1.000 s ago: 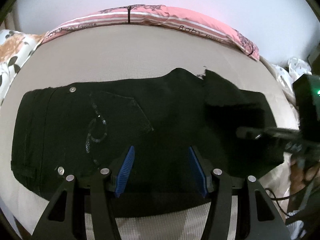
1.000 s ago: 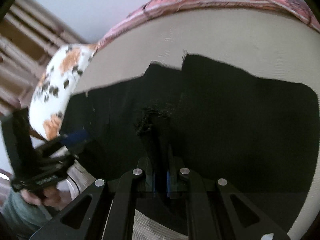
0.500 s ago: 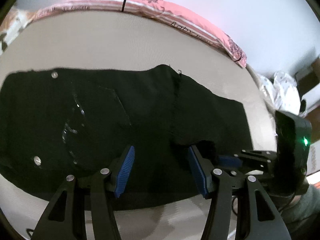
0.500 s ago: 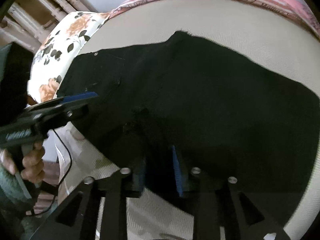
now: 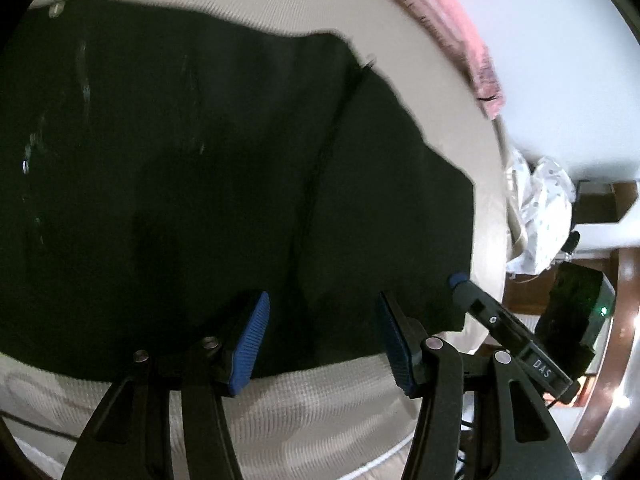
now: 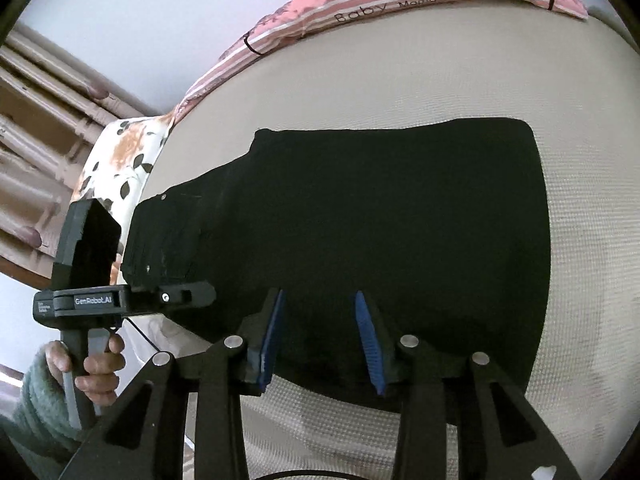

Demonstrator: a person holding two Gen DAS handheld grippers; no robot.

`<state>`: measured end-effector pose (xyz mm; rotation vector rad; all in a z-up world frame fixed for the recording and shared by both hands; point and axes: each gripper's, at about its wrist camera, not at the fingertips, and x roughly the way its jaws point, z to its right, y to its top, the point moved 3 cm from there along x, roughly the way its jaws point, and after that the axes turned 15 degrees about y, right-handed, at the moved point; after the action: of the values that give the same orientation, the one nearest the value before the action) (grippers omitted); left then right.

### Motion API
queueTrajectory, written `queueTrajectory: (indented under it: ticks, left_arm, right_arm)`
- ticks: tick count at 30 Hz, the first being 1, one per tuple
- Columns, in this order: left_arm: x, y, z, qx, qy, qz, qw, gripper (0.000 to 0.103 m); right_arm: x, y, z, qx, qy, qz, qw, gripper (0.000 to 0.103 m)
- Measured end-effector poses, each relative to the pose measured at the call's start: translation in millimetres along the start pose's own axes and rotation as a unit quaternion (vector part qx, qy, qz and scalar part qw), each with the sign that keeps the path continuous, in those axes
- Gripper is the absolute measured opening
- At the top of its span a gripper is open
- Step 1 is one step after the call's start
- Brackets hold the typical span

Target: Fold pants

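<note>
The left gripper is seen with its blue pads spread apart and nothing between them; it is held low over the near edge of the black pants. The right gripper is also spread wide and empty, just above the near edge of the same garment. From the right wrist view the left gripper is seen at the left, beside the waistband, with the person's left hand on its handle.

The pants are laid flat on the beige mattress, already doubled into a broad rectangle, with the waistband at the left and the folded edge at the right. A pink pillow lies at the far edge of the bed, and a floral pillow at the far left.

The step in hand is judged to be a new fold. To do it well, each gripper should be lowered until one pad slides under all layers at the near edge, and only then closed. The two grips should be placed well apart, so that the cloth is lifted evenly and no layer is left behind. The fabric looks thick, so a deep bite is advised.
</note>
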<state>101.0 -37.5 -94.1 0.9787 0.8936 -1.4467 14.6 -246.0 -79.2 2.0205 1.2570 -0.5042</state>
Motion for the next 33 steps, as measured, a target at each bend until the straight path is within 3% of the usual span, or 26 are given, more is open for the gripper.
queueTrajectory:
  ticks: [8,11,14,19,25,29,33]
  left_arm:
    - [7.6,-2.3,-0.8,-0.006,0.013,-0.002,0.9999,0.048]
    - [15.8,-4.2,7.7,-0.003,-0.005,-0.018,0.9998,0.036]
    - [21.4,-5.9,11.1,-0.011,-0.011,-0.024,0.9996,0.033]
    - [23.9,-3.9,5.1,-0.036,-0.027,-0.022,0.9987,0.01]
    - [4.7,-16.1,23.6,0.012,-0.002,0.035,0.9993,0.008]
    - [6.8,-24.3,24.1,0.047,0.021,0.048,0.9975,0.008]
    - [19.3,-24.5,20.4,0.051,0.035,0.048,0.997,0.008]
  right_arm:
    - [4.6,0.6,7.8,0.001,-0.007,0.006,1.0,0.036]
    - [1.0,1.0,13.1,0.01,-0.007,0.013,1.0,0.036]
    - [-3.3,1.8,20.2,0.022,-0.009,0.02,1.0,0.036]
    - [-12.4,3.6,25.6,0.029,-0.014,0.029,0.999,0.037]
    - [-20.5,2.8,31.2,0.029,-0.043,0.021,0.998,0.037]
    - [-18.7,-8.7,40.6,0.026,-0.068,-0.002,0.997,0.037]
    - [-10.2,-16.9,47.9,0.024,-0.076,-0.014,0.997,0.037]
